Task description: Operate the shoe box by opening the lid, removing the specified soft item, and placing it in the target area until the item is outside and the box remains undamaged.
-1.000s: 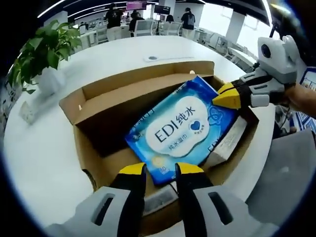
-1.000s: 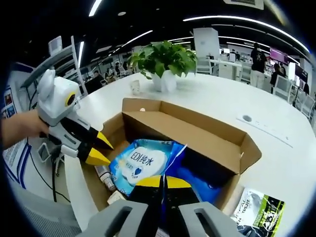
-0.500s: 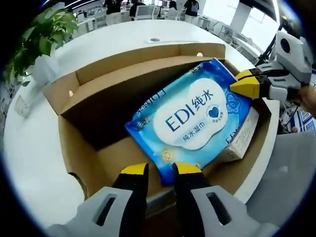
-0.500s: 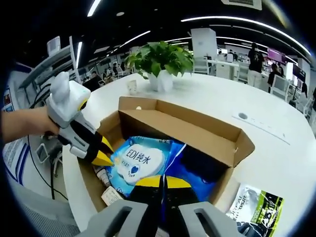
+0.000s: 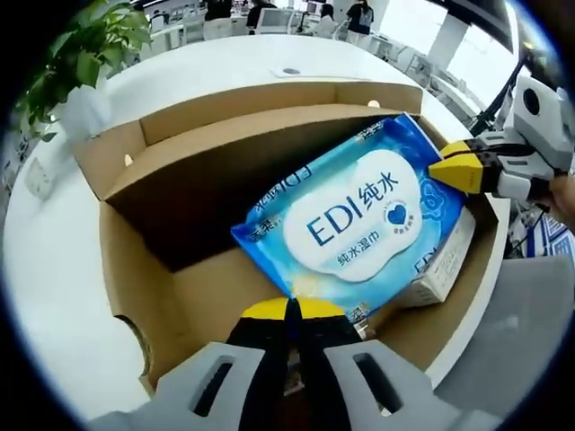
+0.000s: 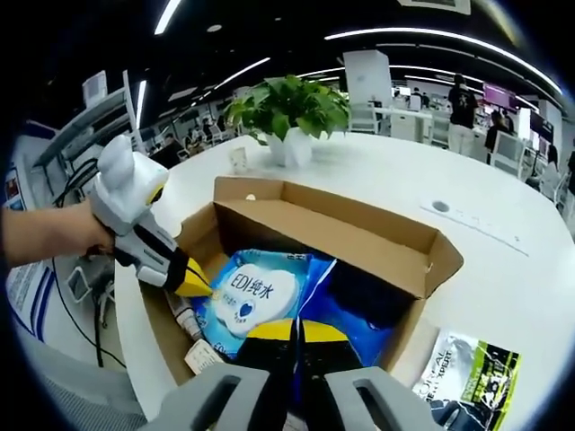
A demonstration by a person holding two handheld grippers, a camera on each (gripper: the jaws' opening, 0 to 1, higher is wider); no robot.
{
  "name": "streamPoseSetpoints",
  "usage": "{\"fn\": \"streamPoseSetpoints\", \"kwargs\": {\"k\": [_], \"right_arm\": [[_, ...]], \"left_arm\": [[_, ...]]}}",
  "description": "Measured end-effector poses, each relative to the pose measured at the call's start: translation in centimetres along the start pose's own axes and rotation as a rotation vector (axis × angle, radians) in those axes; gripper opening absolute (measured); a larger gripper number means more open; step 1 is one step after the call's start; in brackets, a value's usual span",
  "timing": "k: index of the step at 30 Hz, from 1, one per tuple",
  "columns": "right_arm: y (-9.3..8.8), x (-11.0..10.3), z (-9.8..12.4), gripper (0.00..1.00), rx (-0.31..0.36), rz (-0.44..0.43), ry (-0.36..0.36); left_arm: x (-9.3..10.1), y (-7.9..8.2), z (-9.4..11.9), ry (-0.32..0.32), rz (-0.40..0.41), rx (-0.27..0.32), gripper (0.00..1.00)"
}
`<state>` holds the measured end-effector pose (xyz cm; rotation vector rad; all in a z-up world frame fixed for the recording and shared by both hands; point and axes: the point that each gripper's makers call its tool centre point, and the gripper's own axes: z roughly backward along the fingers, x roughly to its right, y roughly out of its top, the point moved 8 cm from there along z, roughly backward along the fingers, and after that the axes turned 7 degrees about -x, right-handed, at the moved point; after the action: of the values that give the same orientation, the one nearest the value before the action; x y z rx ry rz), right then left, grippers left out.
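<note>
Left gripper (image 5: 292, 310) pinched shut on the near edge of the blue wipes pack (image 5: 355, 224), at 6 o'clock. Right gripper (image 6: 296, 330) likewise clamped on the pack's opposite end. Pack tilted inside the open cardboard shoe box (image 5: 144, 269). White table (image 6: 503, 269) beneath; potted plant (image 6: 287, 112) at 12 o'clock; printed packet (image 6: 467, 373) at 4 o'clock.

Potted plant (image 6: 287, 112) on table (image 6: 503, 278) (green packet (image 6: 467, 377) nearby).

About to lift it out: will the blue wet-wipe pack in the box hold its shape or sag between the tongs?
The blue soft plastic wet-wipe pack will probably sag some: both tongs pinch its thin edges. Its film looks glossy, so it may slip. It looks full, likely heavy for its size.
</note>
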<state>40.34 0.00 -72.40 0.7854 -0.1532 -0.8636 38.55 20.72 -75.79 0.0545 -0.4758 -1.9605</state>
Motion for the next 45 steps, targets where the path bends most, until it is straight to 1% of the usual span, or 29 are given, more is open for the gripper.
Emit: {"fn": "streamPoseSetpoints", "kwargs": {"k": [2, 4, 7, 18, 25, 29, 35, 40, 45], "right_arm": [[0.0, 0.1, 0.1, 0.0, 0.004, -0.018, 0.006], [0.0, 0.1, 0.1, 0.0, 0.006, -0.022, 0.006], [0.1, 0.0, 0.2, 0.0, 0.009, -0.022, 0.007], [0.4, 0.1, 1.0, 0.0, 0.03, -0.043, 0.023], [0.7, 0.0, 1.9, 0.0, 0.054, -0.052, 0.034], [0.8, 0.3, 2.4, 0.0, 0.063, -0.059, 0.04], [0.9, 0.8, 3.7, 0.0, 0.083, -0.072, 0.042], [0.8, 1.5, 5.0, 0.0, 0.097, -0.087, 0.039], [0.5, 2.5, 6.4, 0.0, 0.108, -0.098, 0.029]], "left_arm": [[0.0, -0.1, 0.2, -0.01, 0.0, 0.01, 0.0], [-0.1, -0.2, 0.3, -0.03, 0.029, 0.027, 0.0], [-0.2, -0.3, 0.9, -0.043, 0.05, 0.045, 0.0], [0.7, -0.5, 3.0, -0.05, 0.065, 0.104, 0.0], [1.2, -0.2, 4.3, -0.053, 0.066, 0.138, 0.0], [1.5, 0.1, 4.9, -0.053, 0.063, 0.15, 0.0], [2.5, 0.8, 5.8, -0.055, 0.046, 0.174, 0.0], [3.7, 1.8, 6.3, -0.062, 0.024, 0.192, 0.0], [4.8, 2.8, 6.3, -0.073, 0.003, 0.203, 0.0]]}}
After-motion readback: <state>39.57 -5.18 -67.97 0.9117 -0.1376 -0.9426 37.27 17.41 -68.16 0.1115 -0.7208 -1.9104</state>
